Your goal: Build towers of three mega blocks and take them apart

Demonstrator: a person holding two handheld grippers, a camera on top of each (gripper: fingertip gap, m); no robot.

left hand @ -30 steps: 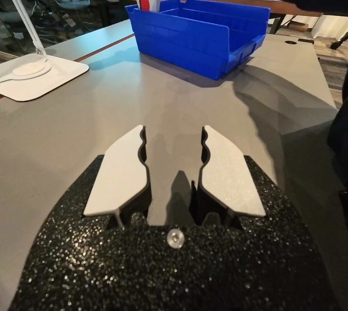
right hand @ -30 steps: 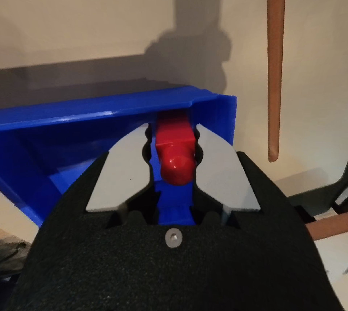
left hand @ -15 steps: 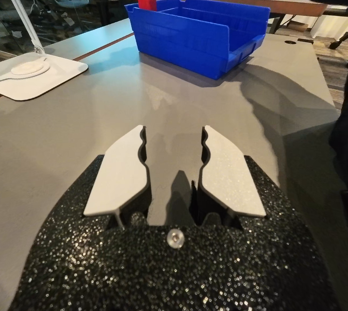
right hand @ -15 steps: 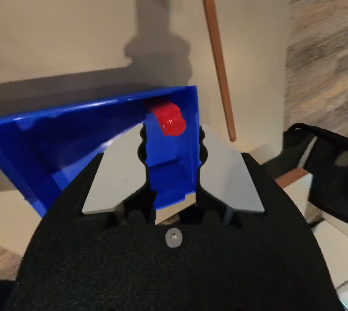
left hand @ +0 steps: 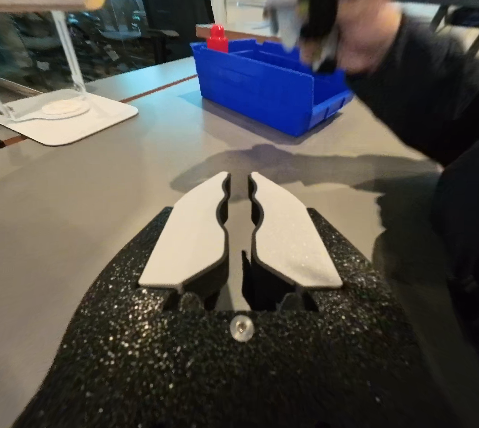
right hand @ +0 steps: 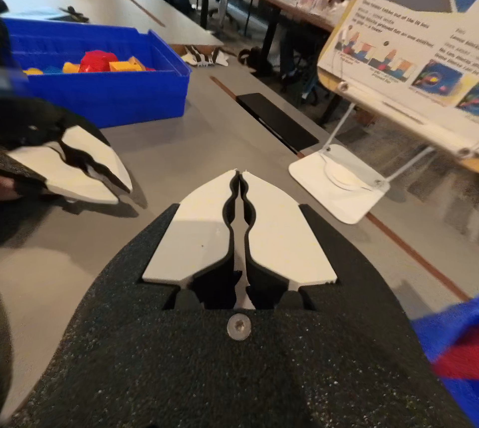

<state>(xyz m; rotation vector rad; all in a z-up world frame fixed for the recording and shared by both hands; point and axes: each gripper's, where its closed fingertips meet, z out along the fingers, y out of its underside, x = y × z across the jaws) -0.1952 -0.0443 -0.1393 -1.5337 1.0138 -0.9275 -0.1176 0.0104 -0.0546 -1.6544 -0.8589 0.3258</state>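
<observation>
The left gripper (left hand: pixel 239 178) hangs low with its jaws nearly together, a narrow gap between them. The right gripper (right hand: pixel 239 171) has its fingertips touching, holding nothing.

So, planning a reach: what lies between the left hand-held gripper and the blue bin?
Only bare grey table between the left hand-held gripper and the blue bin, in the left wrist view.

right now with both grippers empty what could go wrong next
1. The red block stands upright at the far corner of the blue bin, poking above the rim; a careless reach might knock it over.
2. The right hand-held gripper is motion-blurred in the left wrist view, swinging near the left hand-held gripper; they could collide.
3. The sign stand's white base sits close by and could be bumped.
</observation>
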